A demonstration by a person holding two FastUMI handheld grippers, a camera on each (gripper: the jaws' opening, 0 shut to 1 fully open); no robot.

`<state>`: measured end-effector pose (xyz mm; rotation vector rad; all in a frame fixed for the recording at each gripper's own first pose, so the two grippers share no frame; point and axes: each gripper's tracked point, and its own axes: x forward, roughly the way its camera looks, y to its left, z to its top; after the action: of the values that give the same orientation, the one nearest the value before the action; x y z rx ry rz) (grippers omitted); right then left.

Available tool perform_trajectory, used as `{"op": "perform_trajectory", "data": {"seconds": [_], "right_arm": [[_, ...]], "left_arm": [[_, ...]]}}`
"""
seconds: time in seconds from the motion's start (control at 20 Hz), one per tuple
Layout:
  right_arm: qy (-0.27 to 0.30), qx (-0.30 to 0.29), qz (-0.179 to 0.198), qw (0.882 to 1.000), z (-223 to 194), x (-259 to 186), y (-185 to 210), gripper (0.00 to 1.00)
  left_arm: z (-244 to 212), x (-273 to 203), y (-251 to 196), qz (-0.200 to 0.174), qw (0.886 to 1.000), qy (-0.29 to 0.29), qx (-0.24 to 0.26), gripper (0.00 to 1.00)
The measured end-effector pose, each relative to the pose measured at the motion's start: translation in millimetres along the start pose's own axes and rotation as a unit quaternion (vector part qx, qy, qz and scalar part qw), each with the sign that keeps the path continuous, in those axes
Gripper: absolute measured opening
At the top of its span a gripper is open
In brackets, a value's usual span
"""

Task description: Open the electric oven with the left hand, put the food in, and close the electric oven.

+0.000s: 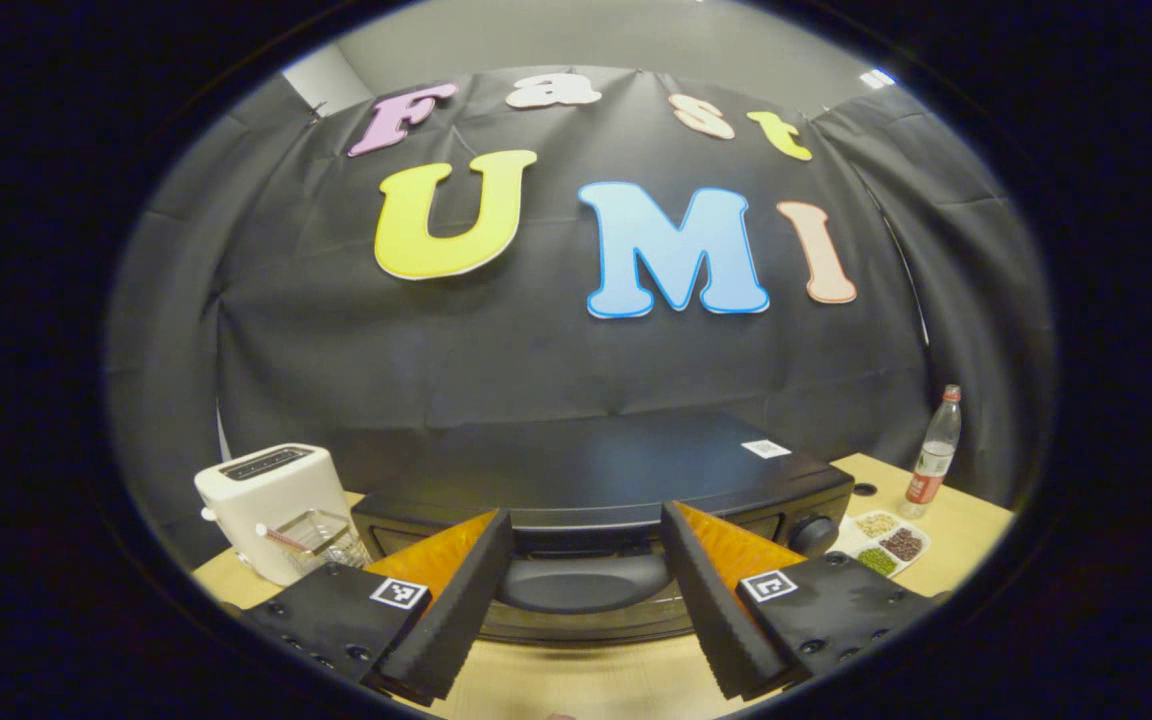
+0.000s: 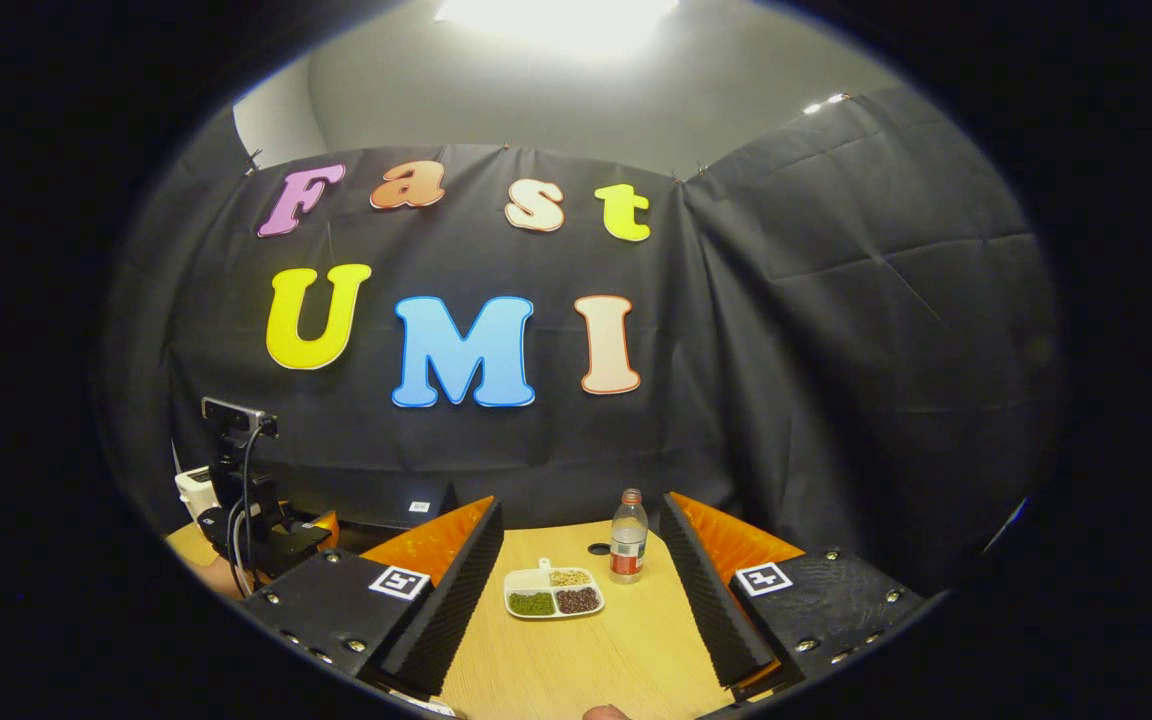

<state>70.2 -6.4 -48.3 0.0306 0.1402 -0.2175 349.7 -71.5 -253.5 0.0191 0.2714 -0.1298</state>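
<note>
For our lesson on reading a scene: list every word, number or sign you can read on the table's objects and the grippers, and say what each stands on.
No words or numbers are readable.
White sticker on top of the oven: a code pattern, too small to read.
Label on the bottle: blurred, unreadable.
Square coded markers on the left gripper and the right gripper: patterns only, no letters.

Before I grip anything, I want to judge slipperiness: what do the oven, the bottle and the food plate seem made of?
Oven: dark metal or plastic, semi-gloss sheen. Bottle: clear plastic, see-through. Plate: white, smooth, plastic or ceramic; can't tell.
</note>
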Motion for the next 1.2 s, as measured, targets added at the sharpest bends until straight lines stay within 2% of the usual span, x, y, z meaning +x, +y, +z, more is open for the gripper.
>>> {"op": "perform_trajectory", "data": {"seconds": [0.2, 0.4, 0.5, 0.55, 0.6, 0.7, 0.9, 1.2], "right_arm": [[-0.005, -0.008, -0.001, 1.000, 6, -4, -2, 0.95], [-0.001, -0.001, 0.002, 1.000, 5, -7, -8, 0.95], [0.003, 0.000, 0.007, 1.000, 3, -9, -7, 0.95], [0.005, 0.000, 0.010, 1.000, 2, -10, -8, 0.95], [0.007, -0.002, 0.014, 1.000, 2, -9, -8, 0.95], [0.011, -0.008, 0.023, 1.000, 1, -11, -6, 0.95], [0.016, -0.006, 0.038, 0.999, 0, -14, -1, 0.95], [0.025, -0.012, 0.053, 0.998, -1, -21, 5, 0.95]], "left_arm": [[1, -2, 1, 0.004, 1.000, -0.015, -0.006, 1.00], [-6, -24, -1, 0.012, 1.000, -0.019, -0.007, 0.92], [-10, -35, -1, 0.015, 1.000, -0.015, -0.007, 1.00], [-15, -41, -2, 0.017, 1.000, -0.013, -0.008, 0.98], [-18, -47, -3, 0.019, 1.000, -0.013, -0.004, 1.00], [-25, -59, -4, 0.023, 1.000, -0.015, 0.000, 0.97], [-41, -78, -6, 0.024, 1.000, -0.007, 0.004, 1.00], [-68, -101, -10, 0.025, 1.000, 0.008, 0.006, 0.98]]}}
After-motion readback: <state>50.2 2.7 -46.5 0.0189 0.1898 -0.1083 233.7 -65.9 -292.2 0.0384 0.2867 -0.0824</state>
